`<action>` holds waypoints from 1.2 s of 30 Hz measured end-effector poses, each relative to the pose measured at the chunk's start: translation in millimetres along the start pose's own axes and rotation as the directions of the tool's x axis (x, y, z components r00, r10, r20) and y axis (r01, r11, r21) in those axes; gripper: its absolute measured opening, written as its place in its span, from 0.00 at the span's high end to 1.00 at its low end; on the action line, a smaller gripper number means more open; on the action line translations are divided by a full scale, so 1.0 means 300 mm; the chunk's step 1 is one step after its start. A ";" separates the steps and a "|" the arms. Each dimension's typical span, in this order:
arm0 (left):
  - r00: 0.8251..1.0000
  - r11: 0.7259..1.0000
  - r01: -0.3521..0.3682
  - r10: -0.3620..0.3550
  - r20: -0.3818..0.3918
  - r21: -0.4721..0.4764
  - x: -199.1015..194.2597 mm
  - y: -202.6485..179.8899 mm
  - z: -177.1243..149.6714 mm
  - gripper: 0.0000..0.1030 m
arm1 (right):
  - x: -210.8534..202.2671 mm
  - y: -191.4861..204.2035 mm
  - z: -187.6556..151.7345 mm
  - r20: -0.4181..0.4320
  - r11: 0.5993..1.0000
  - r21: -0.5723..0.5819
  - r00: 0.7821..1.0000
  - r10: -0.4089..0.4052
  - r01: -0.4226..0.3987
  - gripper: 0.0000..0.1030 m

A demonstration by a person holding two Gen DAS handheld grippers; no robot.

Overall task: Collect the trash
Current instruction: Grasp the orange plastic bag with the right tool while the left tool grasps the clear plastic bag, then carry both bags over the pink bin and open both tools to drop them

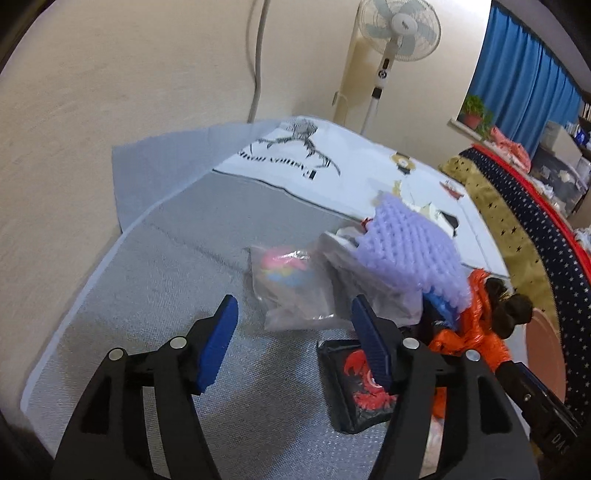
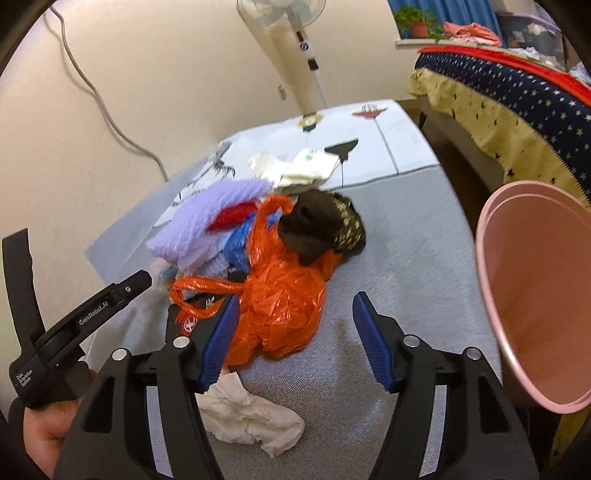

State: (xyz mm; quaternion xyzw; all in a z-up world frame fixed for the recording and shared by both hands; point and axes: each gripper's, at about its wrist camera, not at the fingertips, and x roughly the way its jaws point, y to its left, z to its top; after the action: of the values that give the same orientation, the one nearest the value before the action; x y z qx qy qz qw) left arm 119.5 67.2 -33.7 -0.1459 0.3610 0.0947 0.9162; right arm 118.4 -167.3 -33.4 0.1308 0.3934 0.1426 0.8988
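The left hand-held gripper point(image 1: 293, 343) is hovering with its blue fingers spread apart, gripping nothing. Just ahead of it a clear plastic bag point(image 1: 291, 284) holding something pink and blue is lying on the grey mat point(image 1: 147, 295); a black wrapper with red print point(image 1: 364, 391) is sitting under its right finger. The right hand-held gripper point(image 2: 291, 339) is also gaping wide and empty, with a crumpled orange plastic bag point(image 2: 284, 295) lying ahead near its left finger, a white tissue point(image 2: 251, 413) below, and a pink bin point(image 2: 535, 288) standing to its right.

left wrist: low, close, facing wall | right wrist: same | shared: orange bag point(image 1: 476, 325) point(image 2: 284, 299), fan point(image 1: 397, 29) point(image 2: 291, 22)
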 end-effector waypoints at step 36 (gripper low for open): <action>0.976 0.987 0.011 -0.045 0.214 0.158 -0.386 -0.076 -0.048 0.89 | -0.498 -0.005 0.024 0.253 0.991 -0.102 0.966 -0.060 0.089 0.80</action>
State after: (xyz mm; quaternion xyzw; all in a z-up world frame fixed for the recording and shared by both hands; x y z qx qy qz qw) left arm 33.2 33.0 40.5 -0.0677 0.2631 0.0686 0.9599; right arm 26.8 -223.3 71.0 0.0820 0.2734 0.1130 0.9517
